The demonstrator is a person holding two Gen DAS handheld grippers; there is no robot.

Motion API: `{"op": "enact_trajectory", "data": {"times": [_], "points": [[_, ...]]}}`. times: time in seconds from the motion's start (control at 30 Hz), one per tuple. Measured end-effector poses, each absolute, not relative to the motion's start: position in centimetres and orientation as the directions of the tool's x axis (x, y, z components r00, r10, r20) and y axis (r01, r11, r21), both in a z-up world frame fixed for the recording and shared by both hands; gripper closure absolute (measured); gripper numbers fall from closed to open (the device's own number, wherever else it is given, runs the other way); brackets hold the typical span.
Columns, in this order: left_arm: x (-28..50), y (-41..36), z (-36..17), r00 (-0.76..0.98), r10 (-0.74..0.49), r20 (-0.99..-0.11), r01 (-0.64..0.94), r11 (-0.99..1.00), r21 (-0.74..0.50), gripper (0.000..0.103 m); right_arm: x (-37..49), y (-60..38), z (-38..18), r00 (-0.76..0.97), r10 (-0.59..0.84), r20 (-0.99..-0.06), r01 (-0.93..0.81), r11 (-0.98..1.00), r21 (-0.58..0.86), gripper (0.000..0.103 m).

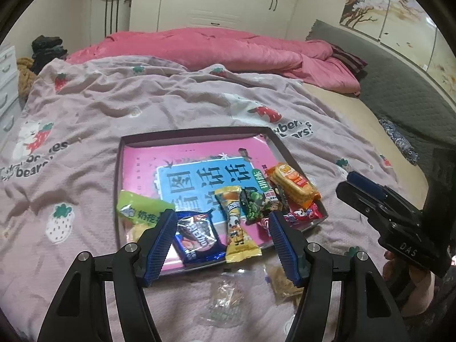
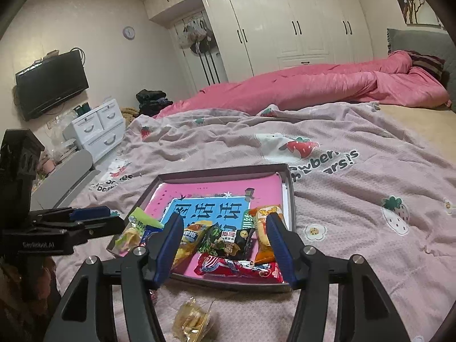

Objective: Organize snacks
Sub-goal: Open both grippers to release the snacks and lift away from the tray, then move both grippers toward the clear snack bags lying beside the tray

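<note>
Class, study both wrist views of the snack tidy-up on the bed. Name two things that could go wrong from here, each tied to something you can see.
1. The yellow packet overhangs the tray's near edge, so it may slide out onto the quilt.
2. Two clear-wrapped snacks lie outside the tray, low beneath the open left tongs and right tongs; they could be overlooked.

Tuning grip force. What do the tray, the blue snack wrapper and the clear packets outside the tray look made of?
Tray: looks like rigid cardboard, matte dark walls with thin straight edges; glossy pink printed sheet inside.
Blue snack wrapper: metallised plastic film, probably; shiny, crinkled, bright glints.
Clear packets on the blanket: thin transparent film, contents showing through.
Blanket: soft matte fabric, wrinkled.
</note>
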State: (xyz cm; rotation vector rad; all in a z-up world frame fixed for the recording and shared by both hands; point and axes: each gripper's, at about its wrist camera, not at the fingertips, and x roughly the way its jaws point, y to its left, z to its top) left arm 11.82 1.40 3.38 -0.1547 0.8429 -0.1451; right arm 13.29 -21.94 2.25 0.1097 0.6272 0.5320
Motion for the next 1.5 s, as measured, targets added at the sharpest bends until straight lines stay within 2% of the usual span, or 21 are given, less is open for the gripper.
{"op": "enact_trajectory", "data": {"times": [0.13,1.5], "points": [[11.1,1.9,3.8,0.664,-0.188,-0.724,0.071,0.979,-0.189,0.030,12.9,-21.7,2.2,0.679,0.501,-0.537,-0.437,0.863,0.254,0.042],[6.6,0.9,5.1,0.660,-0.213,-0.720,0.128,0.977,-0.171,0.030,6.9,-22.4,2.8,0.681,0.462,-0.568,-0.446,0.877,0.179,0.041]]}}
